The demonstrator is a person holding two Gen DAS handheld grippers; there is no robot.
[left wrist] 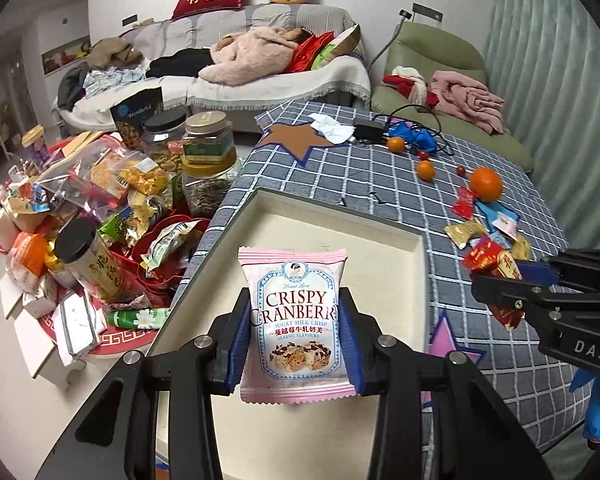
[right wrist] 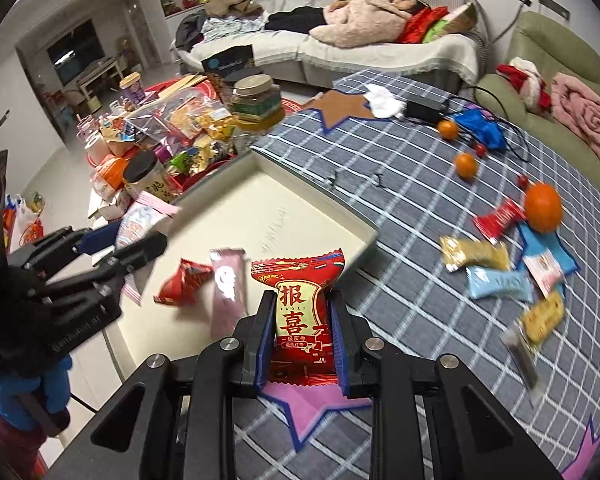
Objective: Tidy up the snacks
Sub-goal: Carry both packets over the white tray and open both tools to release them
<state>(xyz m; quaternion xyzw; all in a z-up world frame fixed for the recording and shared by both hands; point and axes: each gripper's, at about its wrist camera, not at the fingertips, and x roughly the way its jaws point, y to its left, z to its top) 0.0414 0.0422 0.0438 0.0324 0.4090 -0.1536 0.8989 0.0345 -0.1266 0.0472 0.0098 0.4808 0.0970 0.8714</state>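
Left claw (left wrist: 296,332): clamped on one pink cranberry nougat packet (left wrist: 294,320), held upright between the blue pads, above the tray.
Right claw (right wrist: 300,332): clamped on one red date packet (right wrist: 300,316), held upright, over the near edge of the tray and the cloth.
Tray (right wrist: 312,188): one cream, shallow tray just ahead of both claws; two packets lie in it left of the right claw, one red (right wrist: 184,284) and one pink (right wrist: 228,284).
Loose packets (right wrist: 500,268): about seven on the checked cloth (left wrist: 380,168) to the right of the right claw, some blurred.
Oranges: three beyond the packets, one large (right wrist: 544,208) and two small (right wrist: 466,165).
Snack heap (left wrist: 100,200): bags and four jars crowded to the left of the left claw, too many to count.
Sofa (left wrist: 260,80): far ahead, a person lying on it.
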